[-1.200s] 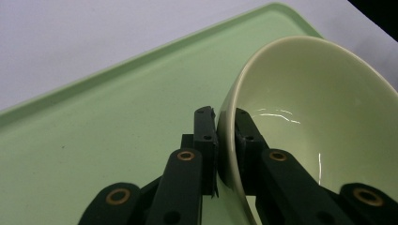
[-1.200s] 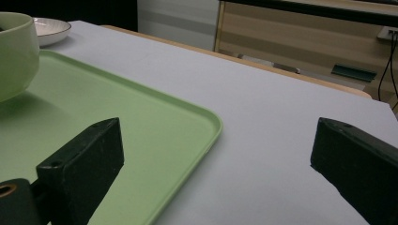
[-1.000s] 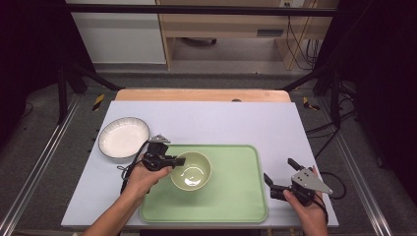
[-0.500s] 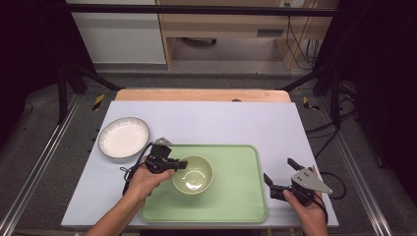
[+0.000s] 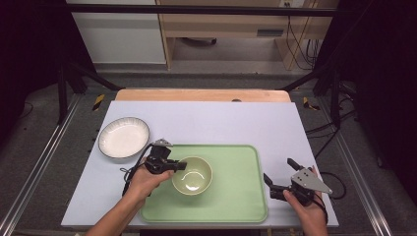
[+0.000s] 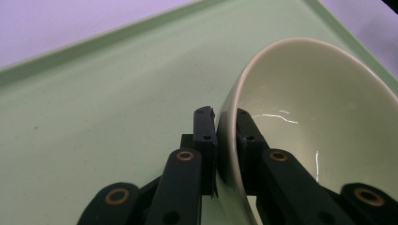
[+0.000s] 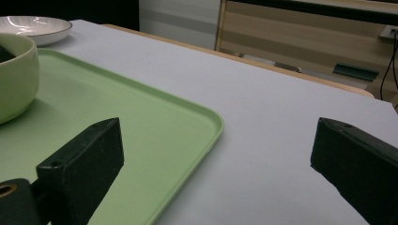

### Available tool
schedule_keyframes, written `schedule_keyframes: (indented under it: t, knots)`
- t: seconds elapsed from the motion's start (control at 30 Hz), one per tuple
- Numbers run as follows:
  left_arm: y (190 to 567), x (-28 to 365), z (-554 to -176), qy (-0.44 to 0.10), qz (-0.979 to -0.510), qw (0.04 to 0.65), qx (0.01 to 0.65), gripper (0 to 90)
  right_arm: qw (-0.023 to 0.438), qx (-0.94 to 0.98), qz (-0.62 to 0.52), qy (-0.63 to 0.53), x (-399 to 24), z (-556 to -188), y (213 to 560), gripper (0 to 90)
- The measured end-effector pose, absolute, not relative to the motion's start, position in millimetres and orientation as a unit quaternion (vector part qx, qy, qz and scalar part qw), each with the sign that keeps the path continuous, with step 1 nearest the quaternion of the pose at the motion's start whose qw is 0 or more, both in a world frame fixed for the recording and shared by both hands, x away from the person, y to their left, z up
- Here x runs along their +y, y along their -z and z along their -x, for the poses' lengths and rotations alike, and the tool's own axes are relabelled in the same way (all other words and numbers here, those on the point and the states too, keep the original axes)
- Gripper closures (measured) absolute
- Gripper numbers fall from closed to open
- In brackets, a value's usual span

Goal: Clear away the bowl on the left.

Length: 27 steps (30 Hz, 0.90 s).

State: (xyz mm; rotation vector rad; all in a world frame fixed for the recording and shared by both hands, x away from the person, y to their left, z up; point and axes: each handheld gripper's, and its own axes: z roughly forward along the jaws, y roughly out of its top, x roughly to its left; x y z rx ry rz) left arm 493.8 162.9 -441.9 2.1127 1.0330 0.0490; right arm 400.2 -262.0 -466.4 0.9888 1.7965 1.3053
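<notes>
On the counter [image 5: 221, 123], the plate [image 5: 124, 136] is sitting at ten o'clock, untouched. The left tool [image 5: 176, 165] is now clamping the bowl [image 5: 193, 175] by its nine-o'clock rim; the bowl has slid slightly inward across the tray [image 5: 236, 196], so it looks set down there. At four o'clock the right tool [image 5: 280, 178] is idling, jaws spread wide.

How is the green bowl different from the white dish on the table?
The green bowl is pale green and deep, while the white dish is white, shallow and dark-rimmed. The green bowl sits on the green tray; the white dish rests on the bare table beyond the tray's corner. The left gripper pinches the green bowl's rim, while nothing touches the white dish. Both are round, upright and look empty.
</notes>
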Motion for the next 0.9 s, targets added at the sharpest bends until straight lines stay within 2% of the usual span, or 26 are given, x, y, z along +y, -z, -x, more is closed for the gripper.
schedule_keyframes:
  t: [0.9]
  knots:
    - [448.0, 163.9, -497.8, -0.002, -0.821, 0.384, 0.422, 81.8, 0.348, 0.693, -0.382, -0.503, -262.2, -400.4, 466.6, 3.2]
